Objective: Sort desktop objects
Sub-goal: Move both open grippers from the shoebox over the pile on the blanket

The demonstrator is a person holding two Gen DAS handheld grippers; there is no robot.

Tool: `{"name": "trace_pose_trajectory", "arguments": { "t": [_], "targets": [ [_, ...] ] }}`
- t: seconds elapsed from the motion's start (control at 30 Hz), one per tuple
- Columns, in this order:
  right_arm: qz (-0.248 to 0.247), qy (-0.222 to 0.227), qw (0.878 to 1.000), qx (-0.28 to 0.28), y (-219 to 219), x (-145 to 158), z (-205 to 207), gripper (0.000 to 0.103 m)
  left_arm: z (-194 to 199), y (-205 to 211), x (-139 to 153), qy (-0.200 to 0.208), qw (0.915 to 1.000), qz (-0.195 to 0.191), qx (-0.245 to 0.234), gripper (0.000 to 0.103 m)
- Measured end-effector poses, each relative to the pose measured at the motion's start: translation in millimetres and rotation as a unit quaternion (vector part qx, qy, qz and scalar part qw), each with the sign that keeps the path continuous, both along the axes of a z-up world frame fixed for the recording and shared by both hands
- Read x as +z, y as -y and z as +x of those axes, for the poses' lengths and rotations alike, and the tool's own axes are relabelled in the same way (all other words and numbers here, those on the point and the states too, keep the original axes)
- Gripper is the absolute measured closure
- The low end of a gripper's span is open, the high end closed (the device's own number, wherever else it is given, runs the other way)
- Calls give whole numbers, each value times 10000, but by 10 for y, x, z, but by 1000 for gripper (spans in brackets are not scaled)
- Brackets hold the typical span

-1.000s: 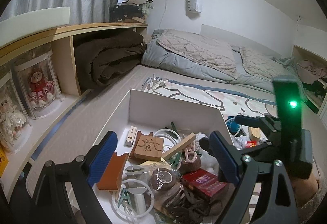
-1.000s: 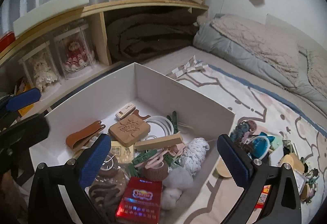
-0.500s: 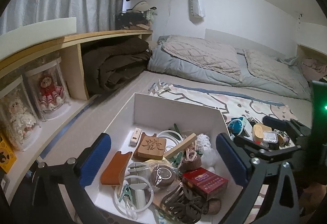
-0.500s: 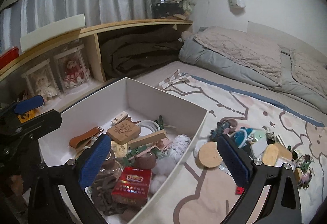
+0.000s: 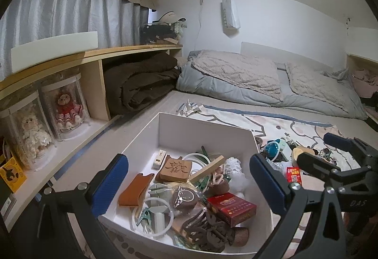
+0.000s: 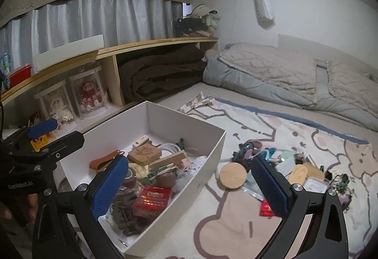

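Observation:
A white box (image 5: pixel 205 126) (image 6: pixel 184 117) on the bed holds several small things: a carved wooden block (image 5: pixel 176 168) (image 6: pixel 144 153), a red packet (image 5: pixel 231 207) (image 6: pixel 152 198), a brown leather piece (image 5: pixel 133 190), white rings and brown hair clips. My left gripper (image 5: pixel 189 185) is open and empty above the box. My right gripper (image 6: pixel 190 186) is open and empty over the box's right wall. Loose items lie on the patterned blanket (image 6: pixel 295 131) to the right of the box, among them a round wooden lid (image 6: pixel 232 175) and a blue toy (image 6: pixel 246 151).
A wooden shelf (image 5: pixel 94 53) runs along the left with two doll cases (image 5: pixel 63 105) and a folded brown blanket (image 5: pixel 141 84). Grey bedding (image 5: pixel 248 76) lies at the back. The right gripper shows at the right in the left wrist view (image 5: pixel 342 159).
Both grippers have drawn back and up from the box. The right gripper has swung right, so more of the blanket and its loose items shows. Both stayed open.

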State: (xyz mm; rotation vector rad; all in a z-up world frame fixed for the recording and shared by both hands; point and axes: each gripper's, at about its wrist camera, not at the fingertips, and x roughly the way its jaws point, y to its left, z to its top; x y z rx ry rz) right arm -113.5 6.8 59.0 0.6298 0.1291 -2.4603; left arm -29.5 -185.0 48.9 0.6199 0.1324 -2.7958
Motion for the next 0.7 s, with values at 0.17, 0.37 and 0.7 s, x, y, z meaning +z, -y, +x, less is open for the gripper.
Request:
{"name": "trace_pose_trajectory", "arguments": {
  "t": [0.17,0.37,0.7],
  "targets": [
    [16,-154,9999,-55,-135,17,97,0,59,-68,-3,-18,10000,29,-40,0],
    [49,-255,9996,-115,-267,26,176,0,135,-169,-15,-99,9999,55,-15,0],
    [-6,-282,9995,-162,-447,-8,296,0,182,-373,-86,-132,9999,-51,-75,0]
  ]
}}
